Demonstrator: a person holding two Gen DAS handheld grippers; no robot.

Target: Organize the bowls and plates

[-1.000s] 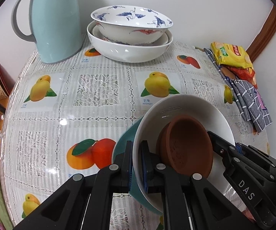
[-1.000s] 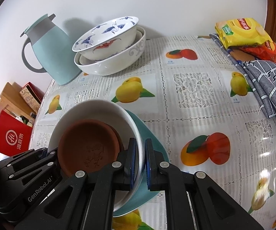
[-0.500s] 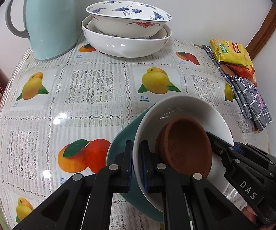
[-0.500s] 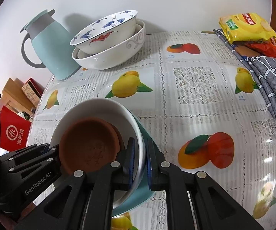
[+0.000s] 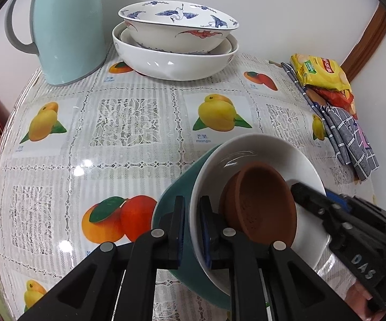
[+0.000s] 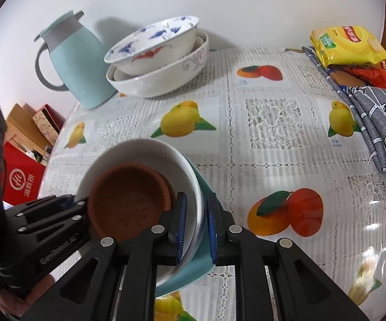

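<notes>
- I am seeing the left gripper [image 5: 191, 230] at the bottom centre of its frame, its fingers [image 5: 177, 227] straddling the rim of the white bowl [image 5: 260, 149]; the jaws are opening, with narrow gaps showing beside the rim.
- The right gripper [image 6: 195, 224] is sitting on the opposite rim, bottom centre of its own frame; its jaws are opening too, the white bowl's wall and the teal plate [image 6: 203, 187] standing between the fingers [image 6: 181, 222] without a firm press.
- The stack is lying in the lower middle of both frames: teal plate underneath, glossy white bowl on it, matte terracotta dish [image 5: 262, 200] leaning tilted inside, its open face turned toward the left camera.
- Open room is lying above the stack on the surface [image 5: 123, 123], covered with a shiny fruit-print cloth.
- At the upper centre a crane-patterned bowl [image 5: 177, 26] is nesting in a wide white bowl [image 5: 174, 64], just beside a pale blue jug [image 5: 69, 26].
- Snack packets [image 5: 321, 72] and a checked cloth [image 5: 348, 139] are crowding the right edge.
</notes>
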